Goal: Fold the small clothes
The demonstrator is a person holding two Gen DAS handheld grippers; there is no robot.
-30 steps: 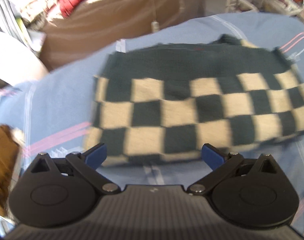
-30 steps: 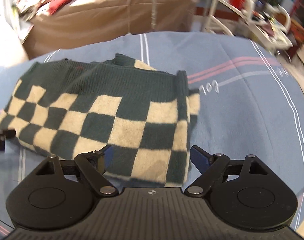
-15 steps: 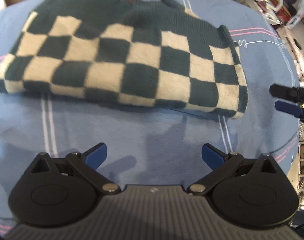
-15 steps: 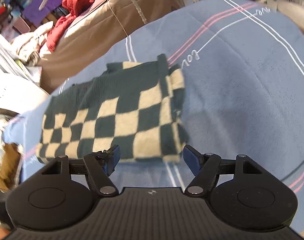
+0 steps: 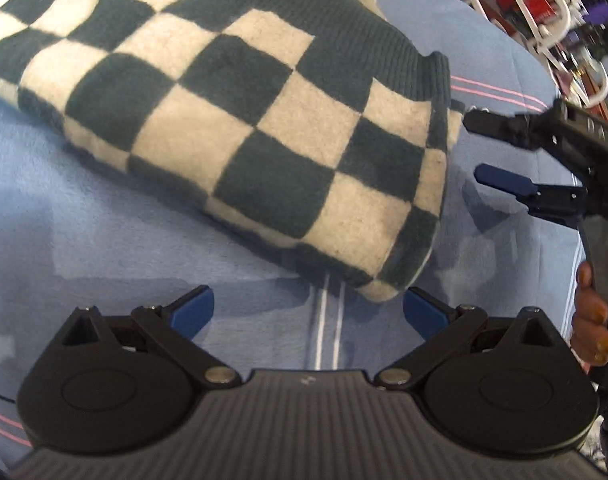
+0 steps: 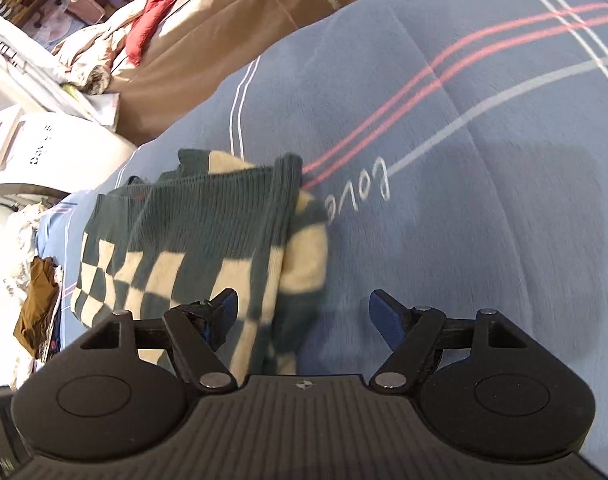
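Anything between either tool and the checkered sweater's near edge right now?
Nothing visible. The left tool is open with only bare blue bedsheet before the folded checkered sweater. The right tool is open beside the sweater's end, nothing between them.

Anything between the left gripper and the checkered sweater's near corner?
Only bare blue bedsheet with a white double stripe, per the left wrist view; left gripper is open short of the checkered sweater.

One checkered sweater [image 5: 240, 120], two tools: left tool [image 5: 308, 310], right tool [image 6: 302, 316], one blue bedsheet [image 6: 484, 220].
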